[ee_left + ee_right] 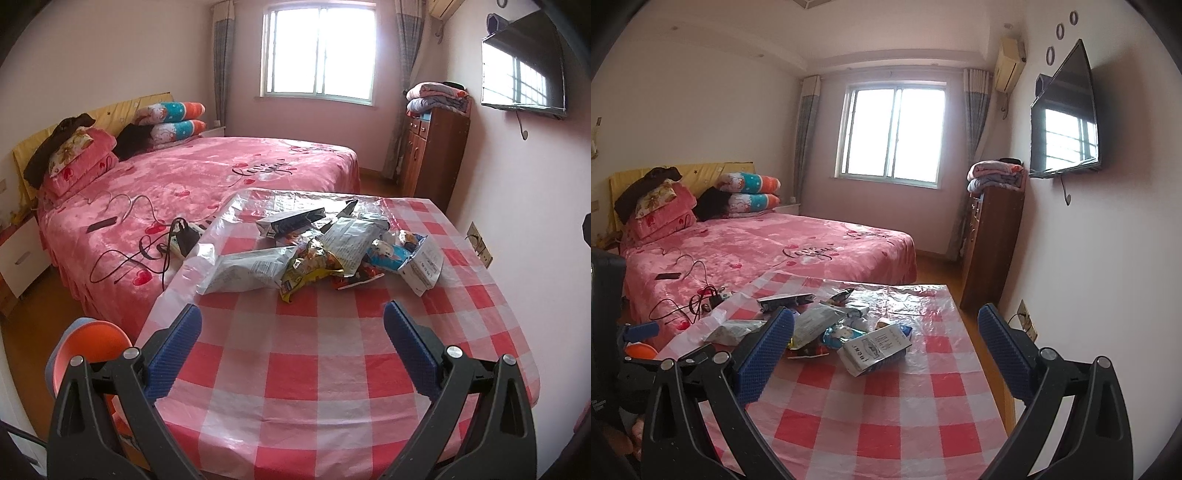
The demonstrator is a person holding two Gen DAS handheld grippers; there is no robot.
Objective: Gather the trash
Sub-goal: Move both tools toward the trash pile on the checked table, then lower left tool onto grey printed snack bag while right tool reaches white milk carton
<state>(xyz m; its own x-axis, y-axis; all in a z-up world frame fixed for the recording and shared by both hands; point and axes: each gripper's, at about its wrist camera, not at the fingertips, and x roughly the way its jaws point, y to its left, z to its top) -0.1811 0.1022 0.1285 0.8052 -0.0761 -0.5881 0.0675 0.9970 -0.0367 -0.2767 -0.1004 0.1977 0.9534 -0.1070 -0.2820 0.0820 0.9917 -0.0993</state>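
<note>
Both the left gripper (291, 321) and right gripper (885, 325) hover wide open above the table's (332, 369) near edge; crumpled wrappers (317, 254) heap mid-table, best pinched singly from the pile's edge.

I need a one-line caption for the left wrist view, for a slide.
Open left gripper hovers over the checked tablecloth, facing a pile of empty snack wrappers; pink bed behind.

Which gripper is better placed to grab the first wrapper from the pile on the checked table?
Probably the left gripper: open, with the wrapper pile centred between its fingers. The right gripper is open too, but the pile sits off toward one finger.
</note>
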